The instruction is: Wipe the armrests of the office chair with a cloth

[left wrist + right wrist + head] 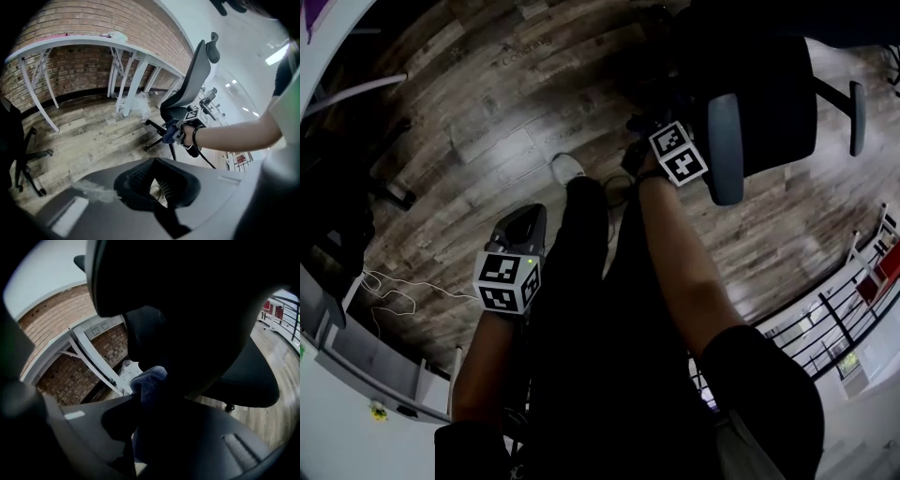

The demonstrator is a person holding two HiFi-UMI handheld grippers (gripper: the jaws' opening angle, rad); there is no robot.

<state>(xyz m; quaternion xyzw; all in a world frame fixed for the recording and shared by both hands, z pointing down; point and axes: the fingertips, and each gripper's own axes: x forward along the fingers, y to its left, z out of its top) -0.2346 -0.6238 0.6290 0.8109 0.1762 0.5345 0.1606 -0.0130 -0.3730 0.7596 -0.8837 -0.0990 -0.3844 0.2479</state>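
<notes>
The black office chair (769, 94) stands at the upper right of the head view, with grey armrests (725, 150) on both sides. My right gripper (652, 129) is shut on a blue cloth (150, 380) and sits just left of the near armrest. The right gripper view has the cloth pressed up against a dark chair part (187, 310), with the seat (248, 376) to the right. From the left gripper view, the chair (187, 89) and cloth (171, 132) are ahead. My left gripper (520, 225) hangs low beside the person's leg, jaws together, holding nothing.
A white desk (93, 41) runs along a brick wall beyond the chair. Another dark chair base (21, 154) stands at the left. White cables (394, 295) lie on the wood floor. A metal railing (834, 319) borders the lower right. The person's white shoe (567, 167) is near the chair.
</notes>
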